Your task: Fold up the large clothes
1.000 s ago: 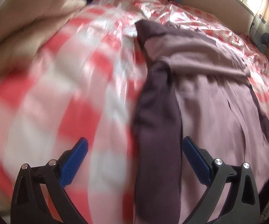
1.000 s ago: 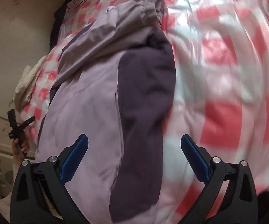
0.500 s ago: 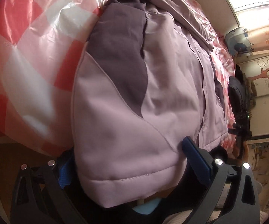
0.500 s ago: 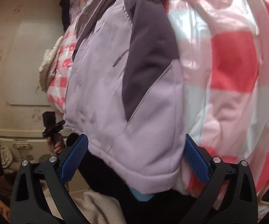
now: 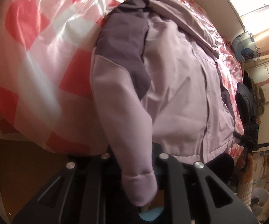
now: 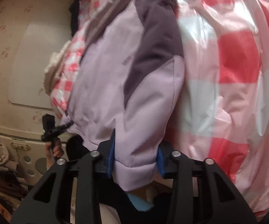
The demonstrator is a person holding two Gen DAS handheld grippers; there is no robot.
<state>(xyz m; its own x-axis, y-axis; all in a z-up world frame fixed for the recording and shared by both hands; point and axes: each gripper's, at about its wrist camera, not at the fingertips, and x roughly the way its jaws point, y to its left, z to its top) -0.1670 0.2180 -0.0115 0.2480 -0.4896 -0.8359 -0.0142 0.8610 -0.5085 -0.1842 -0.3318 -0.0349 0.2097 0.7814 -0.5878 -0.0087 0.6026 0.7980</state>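
Note:
A lilac jacket (image 5: 179, 93) with dark purple shoulder panels lies on the bed, front up. My left gripper (image 5: 134, 160) is shut on the cuff end of one lilac sleeve (image 5: 127, 130), which hangs between the jaws. My right gripper (image 6: 135, 158) is shut on the cuff end of the other sleeve (image 6: 149, 112); its blue pads (image 6: 111, 155) press the fabric from both sides. The jacket body also shows in the right wrist view (image 6: 104, 78). Each view shows the other gripper far off at the jacket's far hem.
A red, pink and white checked plastic sheet (image 5: 41, 59) covers the bed, also in the right wrist view (image 6: 227, 84). The bed edge and floor lie below both grippers. A cream wall with a panel (image 6: 28, 65) stands left; a dark garment (image 5: 246, 104) hangs at the right.
Both grippers dropped to the near bed edge, slid over the sleeve cuffs and closed on them. One second ago both were open above the jacket.

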